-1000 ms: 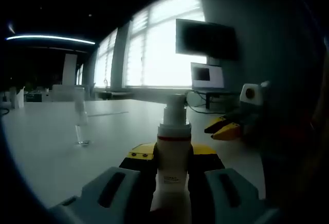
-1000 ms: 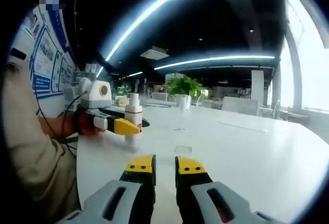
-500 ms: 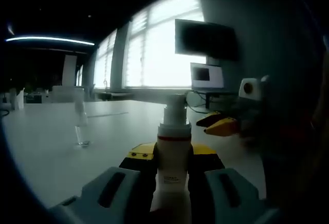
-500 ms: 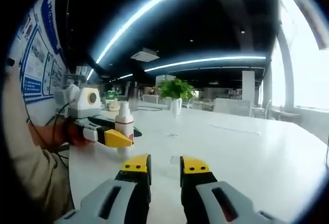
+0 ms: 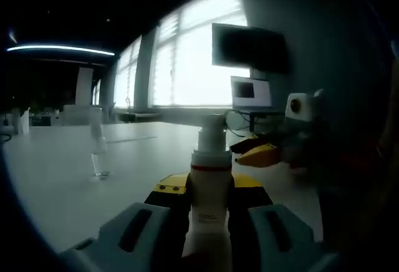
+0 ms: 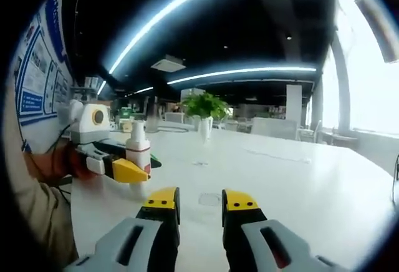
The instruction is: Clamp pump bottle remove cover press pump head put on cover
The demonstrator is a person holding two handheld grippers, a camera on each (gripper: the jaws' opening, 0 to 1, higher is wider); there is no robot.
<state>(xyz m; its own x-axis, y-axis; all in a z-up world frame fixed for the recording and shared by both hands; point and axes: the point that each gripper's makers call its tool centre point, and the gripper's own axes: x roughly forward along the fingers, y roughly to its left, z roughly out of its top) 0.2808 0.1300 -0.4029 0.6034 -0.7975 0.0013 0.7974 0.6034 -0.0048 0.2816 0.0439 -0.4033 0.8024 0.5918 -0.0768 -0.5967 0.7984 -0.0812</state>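
The left gripper (image 5: pixel 209 206) clamps the pump bottle (image 5: pixel 211 178) upright on the bench (image 5: pixel 56 166), its cover (image 5: pixel 97 150) standing apart. The right gripper (image 6: pixel 201 203), fingers narrowly parted and empty, sits beside the bottle, its pump head (image 5: pixel 213 131) bare on top.

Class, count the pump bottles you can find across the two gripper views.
1. The pump bottle stands upright on the white table, clamped in the left gripper; the right gripper view shows the same bottle at left. Others may be hidden.

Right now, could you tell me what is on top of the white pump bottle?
The white pump bottle has its bare pump head on top, no cover; the left tool hides its lower body.
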